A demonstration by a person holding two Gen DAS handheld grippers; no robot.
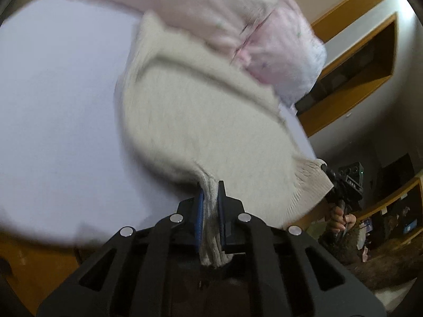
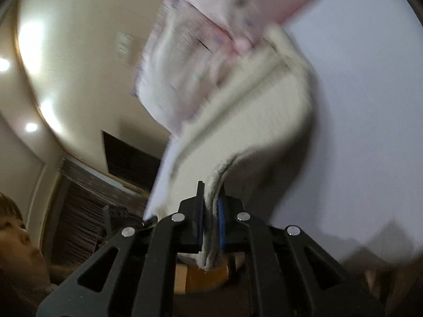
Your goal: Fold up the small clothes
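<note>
A cream knitted garment [image 1: 201,121] lies stretched over the white table [image 1: 58,100]. My left gripper [image 1: 210,192] is shut on one ribbed corner of it. My right gripper [image 2: 210,192] is shut on another corner of the same garment [image 2: 253,116]; it also shows at the right in the left wrist view [image 1: 327,173], holding the ribbed hem. A pale pink garment [image 1: 264,34] lies bunched on the far part of the cream one, and shows in the right wrist view [image 2: 201,60]. Both views are blurred by motion.
Wooden shelving [image 1: 364,60] lines the wall beyond the table. The table's wooden edge [image 1: 39,259] shows at lower left. A person's face [image 2: 15,237] is at the lower left of the right wrist view. Ceiling lights [image 2: 31,126] shine above.
</note>
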